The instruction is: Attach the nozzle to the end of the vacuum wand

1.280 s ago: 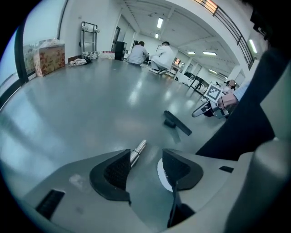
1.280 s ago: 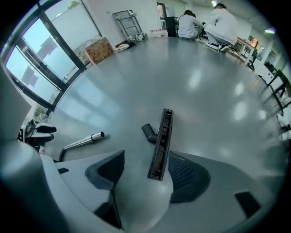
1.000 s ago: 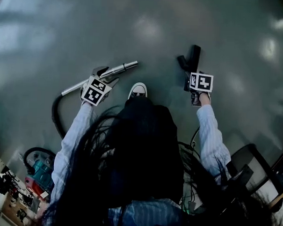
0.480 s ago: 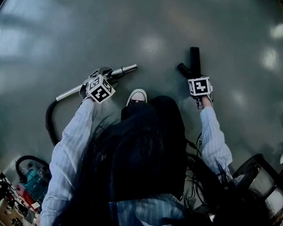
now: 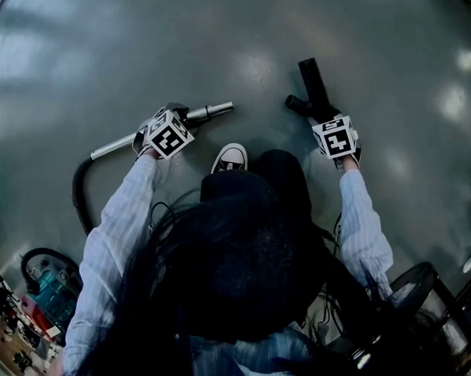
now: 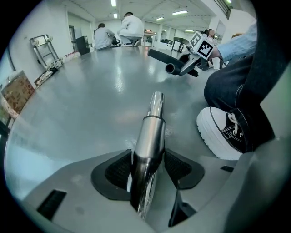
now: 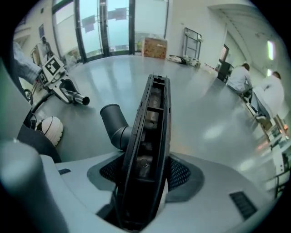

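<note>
The silver vacuum wand [image 5: 210, 110] lies on the grey floor, its bare end pointing right. My left gripper [image 5: 178, 118] reaches down over it, and in the left gripper view the wand [image 6: 148, 141] fills the gap between the pads. These jaws have just been closing and the pads touch the tube. The black floor nozzle [image 5: 311, 80] sits to the right, tilted, with my right gripper [image 5: 327, 117] on its near end. In the right gripper view the nozzle [image 7: 149, 136] stands edge-on between the pads, its round neck [image 7: 113, 119] pointing left. Those jaws have also just been closing on it.
My white-toed shoe [image 5: 231, 156] rests on the floor between the two grippers. The black hose [image 5: 78, 193] curves back to a teal vacuum body [image 5: 50, 290]. A dark frame [image 5: 427, 287] stands at the lower right. People [image 6: 129, 28] sit far off.
The left gripper has sunk onto the wand. The right gripper has rolled, and the nozzle turned with it, its far end swinging left.
</note>
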A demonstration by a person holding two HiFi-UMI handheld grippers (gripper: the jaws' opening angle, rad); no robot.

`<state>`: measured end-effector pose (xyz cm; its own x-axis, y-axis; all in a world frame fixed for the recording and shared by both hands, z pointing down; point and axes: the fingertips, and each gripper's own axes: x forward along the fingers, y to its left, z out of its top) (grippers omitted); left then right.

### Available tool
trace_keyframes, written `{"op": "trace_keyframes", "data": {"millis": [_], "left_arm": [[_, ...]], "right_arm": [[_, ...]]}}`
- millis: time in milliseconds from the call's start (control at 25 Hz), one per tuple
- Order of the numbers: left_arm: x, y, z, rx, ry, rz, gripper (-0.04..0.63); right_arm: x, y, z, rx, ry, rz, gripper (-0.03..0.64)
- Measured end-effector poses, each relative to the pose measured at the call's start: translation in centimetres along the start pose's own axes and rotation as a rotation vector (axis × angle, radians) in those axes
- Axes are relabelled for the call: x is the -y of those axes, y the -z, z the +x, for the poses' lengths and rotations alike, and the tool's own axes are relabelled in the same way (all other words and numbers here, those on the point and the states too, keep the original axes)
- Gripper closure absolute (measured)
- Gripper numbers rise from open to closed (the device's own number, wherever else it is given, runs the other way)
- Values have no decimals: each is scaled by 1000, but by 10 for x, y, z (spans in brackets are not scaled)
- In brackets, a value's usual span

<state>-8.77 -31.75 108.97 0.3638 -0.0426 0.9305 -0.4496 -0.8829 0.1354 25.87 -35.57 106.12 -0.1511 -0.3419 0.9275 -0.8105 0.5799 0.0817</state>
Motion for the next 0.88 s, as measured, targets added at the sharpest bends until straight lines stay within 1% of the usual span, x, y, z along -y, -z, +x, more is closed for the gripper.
{"op": "trace_keyframes", "data": {"millis": [80, 240, 360, 480, 560, 680, 800, 880], "left_arm": [[2, 1, -3, 0, 3, 7, 371], [10, -6, -8, 15, 11, 25, 379], [16, -19, -15, 49, 3, 37, 382], [17, -33, -22, 80, -5, 40, 386], [16, -42, -27, 91, -9, 40, 391], [15, -49, -32, 91, -20, 51, 399], [17, -53, -35, 85, -33, 84, 416], [18, -52, -34, 65, -41, 106, 420]], "right_arm": [[-13, -28, 1, 43, -23, -76, 359], [-37, -74, 4, 86, -60, -263, 359], [-56, -94, 7, 89, -78, -406, 359], [-69, -102, 9, 74, -80, -526, 359], [-72, -105, 9, 70, -73, -569, 359], [-69, -110, 5, 68, -57, -566, 359], [-65, -116, 5, 59, -25, -562, 359], [-66, -121, 4, 52, -5, -606, 359]]}}
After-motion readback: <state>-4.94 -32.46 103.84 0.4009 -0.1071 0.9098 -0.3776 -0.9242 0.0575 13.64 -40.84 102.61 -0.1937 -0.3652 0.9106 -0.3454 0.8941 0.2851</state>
